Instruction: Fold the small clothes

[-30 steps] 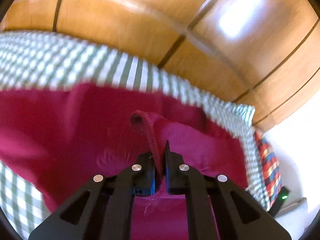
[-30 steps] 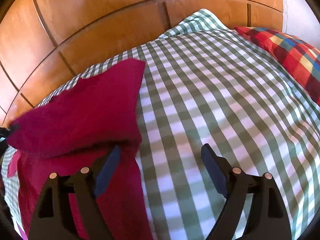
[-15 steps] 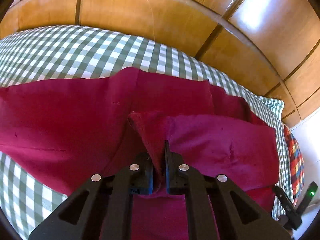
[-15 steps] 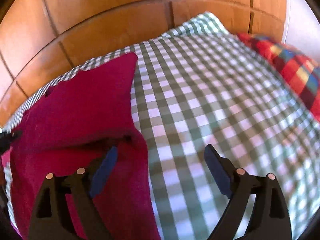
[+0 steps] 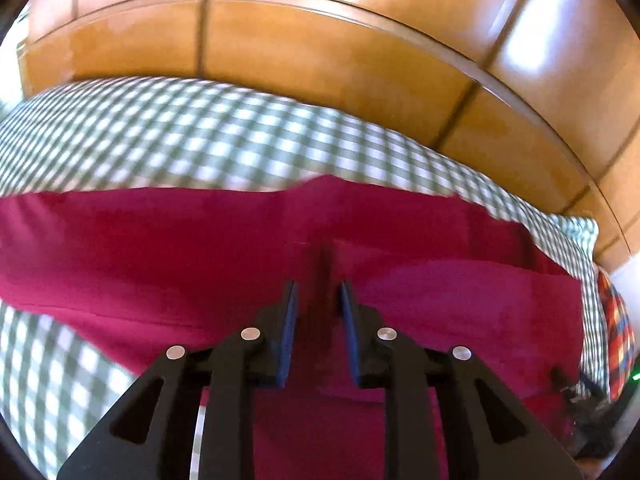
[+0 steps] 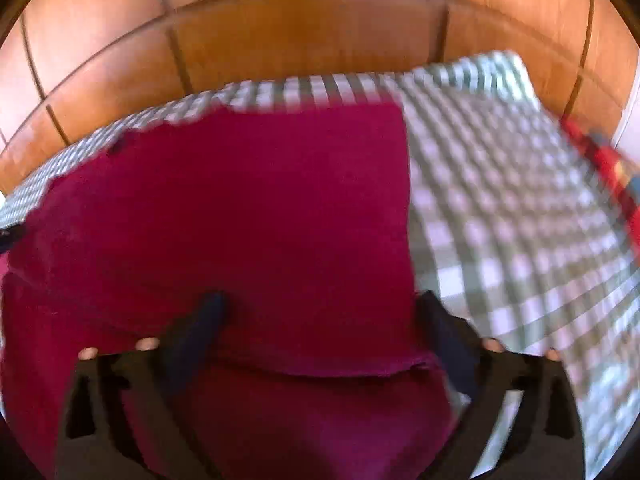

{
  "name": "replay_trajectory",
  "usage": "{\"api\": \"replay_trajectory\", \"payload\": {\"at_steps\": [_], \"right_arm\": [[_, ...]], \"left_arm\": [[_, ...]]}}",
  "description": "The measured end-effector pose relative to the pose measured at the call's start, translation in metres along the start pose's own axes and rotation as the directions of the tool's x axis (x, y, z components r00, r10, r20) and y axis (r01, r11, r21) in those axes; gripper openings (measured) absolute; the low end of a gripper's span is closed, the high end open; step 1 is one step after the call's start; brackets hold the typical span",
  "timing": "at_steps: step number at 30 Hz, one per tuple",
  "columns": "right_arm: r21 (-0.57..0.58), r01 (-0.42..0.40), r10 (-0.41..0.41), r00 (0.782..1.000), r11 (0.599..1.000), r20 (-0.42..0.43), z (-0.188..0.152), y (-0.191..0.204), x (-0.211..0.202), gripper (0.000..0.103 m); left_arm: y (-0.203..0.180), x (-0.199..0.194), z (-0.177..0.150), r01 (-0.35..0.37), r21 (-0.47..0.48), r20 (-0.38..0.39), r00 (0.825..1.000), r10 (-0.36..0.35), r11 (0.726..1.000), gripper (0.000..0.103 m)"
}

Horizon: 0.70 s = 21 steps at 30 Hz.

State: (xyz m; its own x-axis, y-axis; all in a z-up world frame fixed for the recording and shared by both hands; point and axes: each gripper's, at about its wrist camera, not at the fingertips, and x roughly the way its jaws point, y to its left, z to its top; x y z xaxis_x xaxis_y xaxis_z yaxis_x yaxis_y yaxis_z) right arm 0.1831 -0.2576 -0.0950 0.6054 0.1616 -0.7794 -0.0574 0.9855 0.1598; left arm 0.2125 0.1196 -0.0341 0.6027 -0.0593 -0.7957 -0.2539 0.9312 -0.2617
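A dark red garment (image 5: 200,248) lies partly folded on a green-and-white checked bedspread (image 5: 192,136). My left gripper (image 5: 318,300) is open with a narrow gap, just above the garment, and holds nothing. In the right wrist view the garment (image 6: 248,208) fills the left and middle. My right gripper (image 6: 320,320) is wide open and empty over the garment's folded right part; its left finger (image 6: 200,320) is over the cloth and its right finger (image 6: 444,328) sits at the cloth's right edge. This view is blurred.
A glossy wooden headboard (image 5: 320,52) runs behind the bed, and it also shows in the right wrist view (image 6: 280,32). A red, blue and yellow plaid cloth (image 5: 618,320) lies at the bed's right side (image 6: 608,164). Bare checked bedspread (image 6: 520,200) lies right of the garment.
My left gripper has opened and let go of the garment's fold, which now lies flat. My right gripper has moved left over the garment, still open.
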Motion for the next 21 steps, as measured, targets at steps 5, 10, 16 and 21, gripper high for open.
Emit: {"api": "replay_trajectory", "payload": {"at_steps": [5, 10, 16, 21], "right_arm": [[0.023, -0.017, 0.017, 1.0, 1.0, 0.015, -0.003, -0.01, -0.002, 0.101], [0.011, 0.001, -0.002, 1.0, 1.0, 0.018, -0.004, -0.005, -0.001, 0.101], [-0.002, 0.02, -0.02, 0.999, 1.0, 0.025, -0.004, -0.001, -0.006, 0.101], [-0.008, 0.032, -0.031, 0.999, 0.999, 0.027, -0.005, -0.001, -0.006, 0.101]], "left_arm": [[0.062, -0.029, -0.016, 0.04, -0.131, 0.037, 0.999, -0.036, 0.991, 0.04], [0.136, -0.078, -0.044, 0.042, -0.296, 0.161, 0.987, 0.006, 0.954, 0.074], [0.242, -0.126, -0.062, 0.018, -0.528, 0.252, 0.958, 0.137, 0.849, 0.077], [0.309, -0.133, -0.065, 0.146, -0.693, 0.268, 0.961, 0.064, 0.706, 0.078]]}}
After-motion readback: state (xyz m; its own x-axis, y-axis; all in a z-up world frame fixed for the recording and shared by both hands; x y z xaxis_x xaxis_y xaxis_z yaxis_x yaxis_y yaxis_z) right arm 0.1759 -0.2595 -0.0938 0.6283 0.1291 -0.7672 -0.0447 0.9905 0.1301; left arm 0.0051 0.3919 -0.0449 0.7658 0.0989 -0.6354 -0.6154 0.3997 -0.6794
